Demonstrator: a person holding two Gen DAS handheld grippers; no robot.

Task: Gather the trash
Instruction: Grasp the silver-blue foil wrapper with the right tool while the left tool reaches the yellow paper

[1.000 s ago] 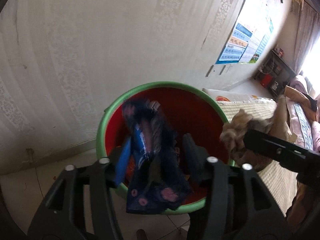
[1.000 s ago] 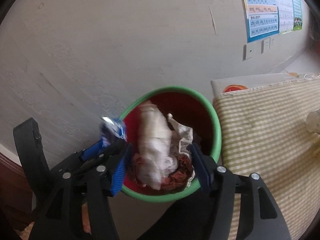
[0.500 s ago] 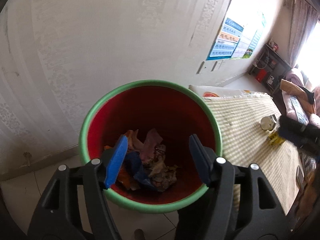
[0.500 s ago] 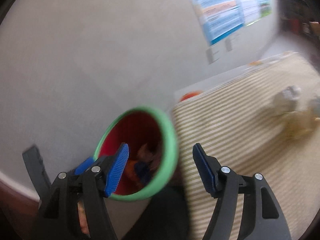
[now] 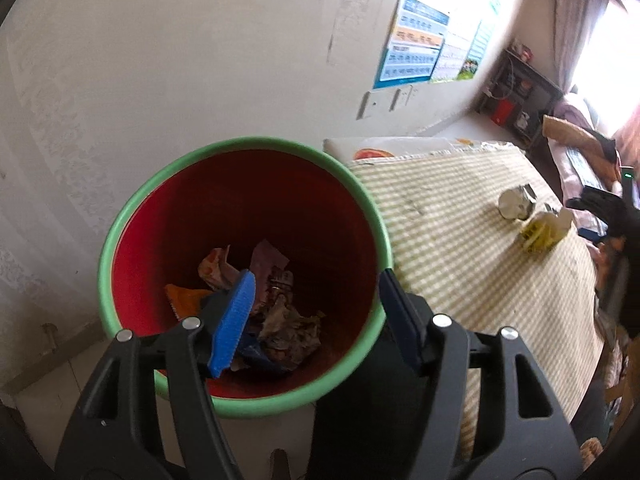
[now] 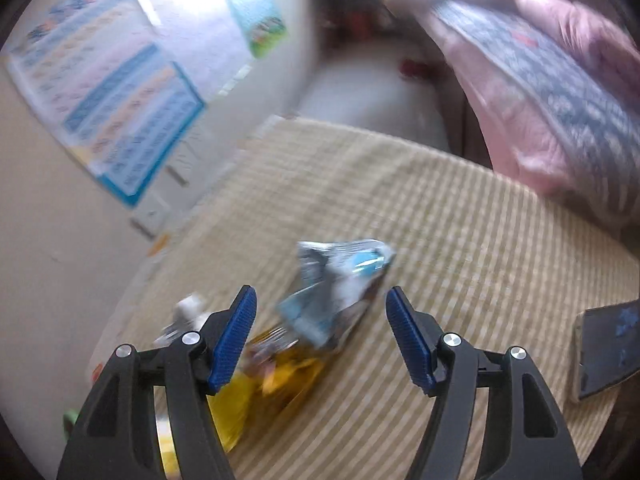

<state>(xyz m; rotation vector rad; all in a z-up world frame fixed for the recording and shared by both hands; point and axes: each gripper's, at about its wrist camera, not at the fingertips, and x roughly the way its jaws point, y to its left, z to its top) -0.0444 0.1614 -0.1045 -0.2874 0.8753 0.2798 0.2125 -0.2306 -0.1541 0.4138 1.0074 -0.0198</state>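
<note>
A red bin with a green rim [image 5: 132, 216] stands by the wall, with several crumpled wrappers [image 5: 276, 312] at its bottom. My left gripper [image 5: 316, 312] is open and empty just above the bin's mouth. On the striped table [image 5: 448, 248] lie a silver wrapper [image 5: 516, 202] and a yellow wrapper [image 5: 542, 232]. My right gripper [image 6: 320, 332] is open and empty over the table, with a silver-blue wrapper [image 6: 340, 284] between its fingers' line and a yellow wrapper [image 6: 280, 372] at the left finger. The right view is blurred.
A phone [image 6: 604, 348] lies on the table's right side. Pink bedding [image 6: 560, 92] lies beyond the table. Posters [image 5: 416, 48] hang on the wall. The right gripper's body [image 5: 608, 208] shows at the left view's far right edge.
Both grippers let go of their trash into the bin: the dark blue wrapper and the white paper wad. My right gripper has swung from the bin over to the table's wrappers.
</note>
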